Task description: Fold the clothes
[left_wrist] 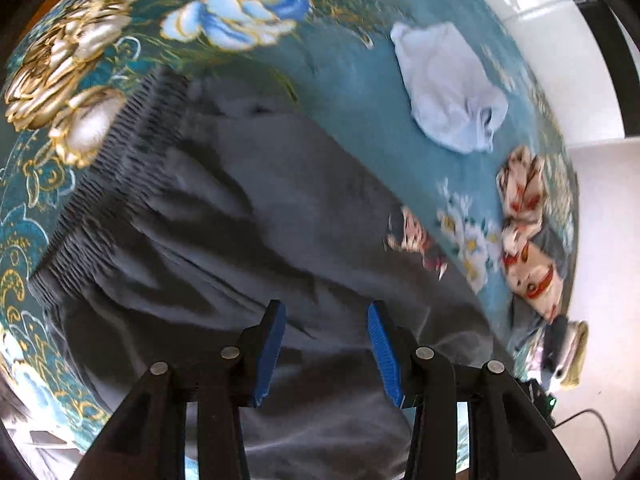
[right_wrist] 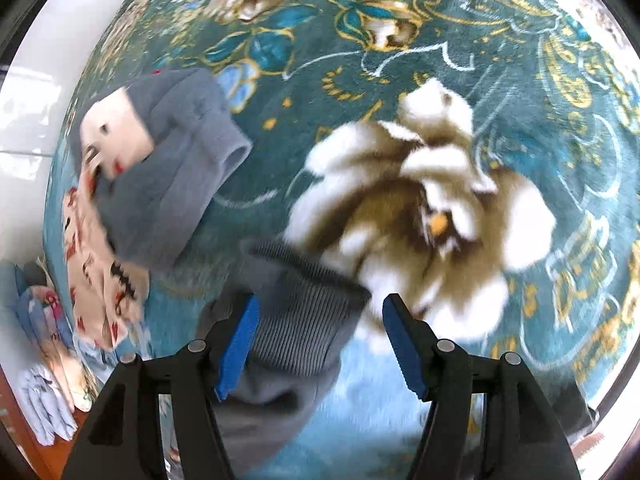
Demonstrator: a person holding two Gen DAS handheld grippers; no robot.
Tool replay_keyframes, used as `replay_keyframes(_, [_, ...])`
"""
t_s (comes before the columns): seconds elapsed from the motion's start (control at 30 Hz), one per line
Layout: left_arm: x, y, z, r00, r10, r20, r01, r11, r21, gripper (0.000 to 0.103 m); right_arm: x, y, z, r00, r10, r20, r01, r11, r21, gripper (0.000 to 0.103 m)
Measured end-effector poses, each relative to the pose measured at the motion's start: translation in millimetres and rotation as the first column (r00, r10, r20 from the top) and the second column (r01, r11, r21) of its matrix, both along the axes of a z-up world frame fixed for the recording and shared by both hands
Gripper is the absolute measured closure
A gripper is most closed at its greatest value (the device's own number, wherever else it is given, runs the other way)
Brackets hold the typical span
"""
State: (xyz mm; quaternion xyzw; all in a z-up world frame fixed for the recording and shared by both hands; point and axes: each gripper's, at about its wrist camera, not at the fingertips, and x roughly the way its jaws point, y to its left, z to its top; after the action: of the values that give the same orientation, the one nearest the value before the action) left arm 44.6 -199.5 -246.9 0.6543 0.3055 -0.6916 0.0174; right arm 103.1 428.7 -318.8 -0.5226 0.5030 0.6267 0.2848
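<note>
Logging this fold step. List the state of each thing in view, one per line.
Left gripper: open, over the grey garment.
Right gripper: open, ribbed cuff between its jaws.
Grey garment: spread out, wrinkled.
White garment: crumpled.
Printed garment: roughly folded.

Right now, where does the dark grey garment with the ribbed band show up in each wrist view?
Left wrist view: the dark grey garment fills the centre and lower half, its ribbed band running along the left edge, under the open left gripper.
Right wrist view: only its ribbed end shows, bottom centre, between the open right gripper jaws.
Shared landmark: the teal floral blanket.
</note>
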Motion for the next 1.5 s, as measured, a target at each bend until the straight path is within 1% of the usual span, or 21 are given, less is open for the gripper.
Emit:
replay_keyframes(0.07, [2.5, 5.9, -1.2, 1.000, 0.004, 0.021, -0.003, 1.000, -0.015, 0.056, -9.2, -1.6, -8.2, 0.999, 0.041, 0.017, -0.040, 0.999, -0.031, 0.038])
replay_keyframes(0.13, [5.0, 10.0, -0.7, 0.999, 0.014, 0.032, -0.014, 1.000, -0.020, 0.056, -15.8, -6.3, -9.1, 0.996, 0.083, 0.032, -0.081, 0.996, -0.045, 0.057])
replay_keyframes(0.17, [5.5, 12.6, -0.1, 0.999, 0.018, 0.034, -0.017, 1.000, -0.022, 0.056, -16.7, -7.4, -7.7, 0.996, 0.084, 0.023, -0.082, 0.995, -0.061, 0.079])
replay_keyframes(0.2, [5.3, 16.1, 0.8, 0.999, 0.020, 0.033, -0.019, 1.000, -0.024, 0.056, -16.5, -7.6, -6.5, 0.997, 0.072, 0.008, -0.071, 0.994, -0.085, 0.087])
replay_keyframes(0.27, [2.8, 26.2, 3.2, 0.999, 0.018, 0.029, -0.017, 0.999, -0.030, 0.056, -17.9, -5.6, 1.2, 0.998, 0.046, -0.036, -0.051, 0.991, -0.127, 0.090])
replay_keyframes(0.37, [-1.0, 38.3, 8.3, 1.000, 0.003, 0.016, -0.003, 0.999, -0.041, 0.056, -29.8, 4.3, 36.5, 0.982, 0.023, -0.189, -0.047, 0.991, -0.128, 0.091])
replay_keyframes(0.43, [-2.9, 43.8, 11.3, 1.000, -0.010, 0.009, 0.011, 0.999, -0.051, 0.056, -44.1, 12.6, 68.4, 0.945, 0.057, -0.322, -0.088, 0.993, -0.080, 0.091])
replay_keyframes(0.47, [-3.0, 46.1, 11.4, 1.000, -0.012, 0.011, 0.013, 0.998, -0.053, 0.056, -51.1, 14.7, 80.2, 0.927, 0.099, -0.362, -0.121, 0.992, -0.038, 0.091])
replay_keyframes(0.5, [-2.0, 48.0, 9.8, 1.000, -0.008, 0.018, 0.009, 0.999, -0.053, 0.056, -56.7, 15.5, 81.6, 0.924, 0.139, -0.356, -0.150, 0.989, -0.004, 0.091])
replay_keyframes(0.57, [0.8, 50.3, 7.1, 0.999, 0.002, 0.032, 0.000, 0.999, -0.051, 0.056, -61.8, 17.4, 65.6, 0.943, 0.197, -0.267, -0.197, 0.980, 0.024, 0.091])
replay_keyframes(0.63, [4.3, 52.6, 6.2, 0.999, 0.008, 0.044, -0.005, 0.999, -0.054, 0.056, -50.7, 26.6, 36.6, 0.964, 0.227, -0.140, -0.228, 0.974, 0.012, 0.091])
replay_keyframes(0.67, [5.6, 53.0, 6.7, 0.999, 0.007, 0.045, -0.005, 0.998, -0.062, 0.056, -43.9, 30.0, 23.6, 0.969, 0.224, -0.103, -0.226, 0.974, -0.007, 0.091])
replay_keyframes(0.77, [8.9, 50.6, 6.8, 0.999, 0.018, 0.050, -0.015, 0.997, -0.079, 0.056, -38.4, 29.7, 16.7, 0.974, 0.204, -0.099, -0.206, 0.978, -0.021, 0.091])
replay_keyframes(0.93, [9.1, 47.5, 1.6, 0.997, 0.042, 0.059, -0.036, 0.995, -0.088, 0.054, -37.7, 25.9, 19.6, 0.964, 0.239, -0.115, -0.241, 0.970, -0.008, 0.091])
replay_keyframes(1.07, [4.0, 64.3, -15.7, 0.996, 0.022, 0.085, -0.018, 0.999, -0.042, 0.053, -36.7, 23.7, 12.0, 0.959, 0.260, -0.112, -0.262, 0.965, -0.007, 0.090])
replay_keyframes(1.13, [3.7, 68.6, -27.7, 0.992, 0.069, 0.104, -0.070, 0.998, 0.002, 0.052, -40.5, 23.7, 8.0, 0.957, 0.263, -0.125, -0.266, 0.964, -0.002, 0.087])
replay_keyframes(1.27, [4.8, 74.1, -53.8, 0.968, 0.199, 0.154, -0.216, 0.972, 0.098, 0.051, -40.7, 24.0, 9.1, 0.956, 0.262, -0.130, -0.264, 0.964, -0.003, 0.083])
replay_keyframes(1.37, [5.6, 78.1, -73.4, 0.936, 0.290, 0.200, -0.324, 0.932, 0.164, 0.051, -32.6, 27.0, 9.1, 0.959, 0.250, -0.133, -0.255, 0.967, -0.026, 0.070])
replay_keyframes(1.4, [5.9, 79.5, -80.0, 0.923, 0.319, 0.216, -0.359, 0.915, 0.184, 0.051, -29.0, 28.1, 8.1, 0.960, 0.243, -0.135, -0.250, 0.967, -0.038, 0.068])
replay_keyframes(1.43, [5.8, 80.5, -83.8, 0.913, 0.339, 0.225, -0.383, 0.904, 0.190, 0.053, -26.5, 27.5, 5.8, 0.962, 0.239, -0.133, -0.248, 0.968, -0.049, 0.068])
replay_keyframes(1.5, [4.6, 81.7, -85.5, 0.903, 0.364, 0.227, -0.405, 0.898, 0.170, 0.057, -25.1, 25.1, 0.6, 0.964, 0.237, -0.122, -0.245, 0.967, -0.062, 0.067])
